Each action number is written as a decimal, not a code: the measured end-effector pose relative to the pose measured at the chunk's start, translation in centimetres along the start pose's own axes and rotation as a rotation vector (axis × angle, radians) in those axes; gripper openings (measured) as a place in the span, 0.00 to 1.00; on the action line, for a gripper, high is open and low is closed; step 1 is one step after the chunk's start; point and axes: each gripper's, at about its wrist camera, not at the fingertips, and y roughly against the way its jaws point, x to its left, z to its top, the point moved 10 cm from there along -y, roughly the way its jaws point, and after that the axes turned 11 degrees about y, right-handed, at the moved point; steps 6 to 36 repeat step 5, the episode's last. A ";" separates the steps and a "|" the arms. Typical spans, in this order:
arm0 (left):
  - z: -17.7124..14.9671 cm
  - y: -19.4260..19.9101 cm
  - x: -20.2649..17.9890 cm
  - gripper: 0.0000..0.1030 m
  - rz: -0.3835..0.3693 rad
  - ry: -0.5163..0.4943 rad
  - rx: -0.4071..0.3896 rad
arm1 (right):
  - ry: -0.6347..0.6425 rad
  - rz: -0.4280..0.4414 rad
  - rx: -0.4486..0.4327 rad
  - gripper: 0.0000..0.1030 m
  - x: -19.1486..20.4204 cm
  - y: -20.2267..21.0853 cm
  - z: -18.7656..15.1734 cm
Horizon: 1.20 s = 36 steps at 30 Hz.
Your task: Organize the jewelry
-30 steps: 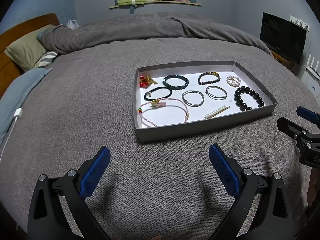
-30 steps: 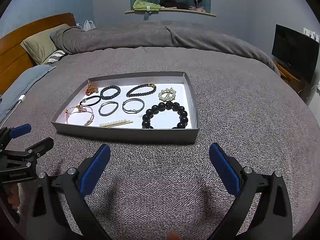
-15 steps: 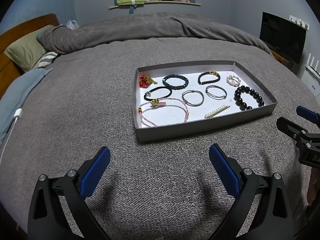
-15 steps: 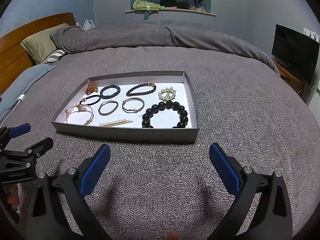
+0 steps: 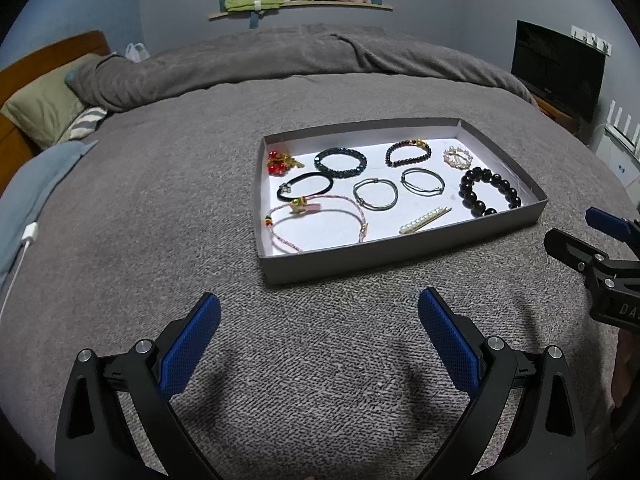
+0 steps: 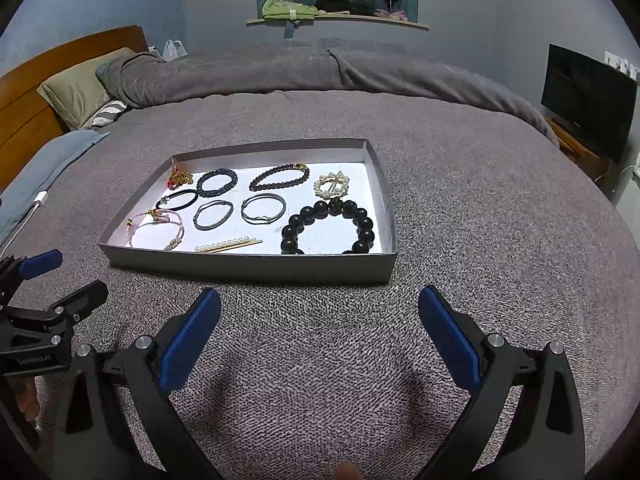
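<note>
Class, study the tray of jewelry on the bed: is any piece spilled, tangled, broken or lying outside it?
Nothing stands out. Every piece lies flat inside the tray, apart from its neighbours, and none is on the blanket.

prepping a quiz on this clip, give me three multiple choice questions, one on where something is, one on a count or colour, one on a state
1. Where in the tray does the big black bead bracelet lie?
A. near right corner
B. far left corner
C. outside it, on the blanket

2. What colour are the pads on the left gripper?
A. red
B. blue
C. white

3. What is the state of the right gripper?
A. shut on a bracelet
B. shut on nothing
C. open and empty

Answers:
1 A: in the right wrist view the bracelet sits by the tray's right wall and near rim.
2 B: both pads show blue in the left wrist view.
3 C: its fingers stand wide apart over the grey blanket, nothing between them.
</note>
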 end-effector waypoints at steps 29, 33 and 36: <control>0.1 0.1 0.3 0.95 0.002 0.000 -0.004 | -0.001 0.002 0.003 0.95 0.0 -0.1 0.0; 0.1 0.1 0.3 0.95 0.002 0.000 -0.004 | -0.001 0.002 0.003 0.95 0.0 -0.1 0.0; 0.1 0.1 0.3 0.95 0.002 0.000 -0.004 | -0.001 0.002 0.003 0.95 0.0 -0.1 0.0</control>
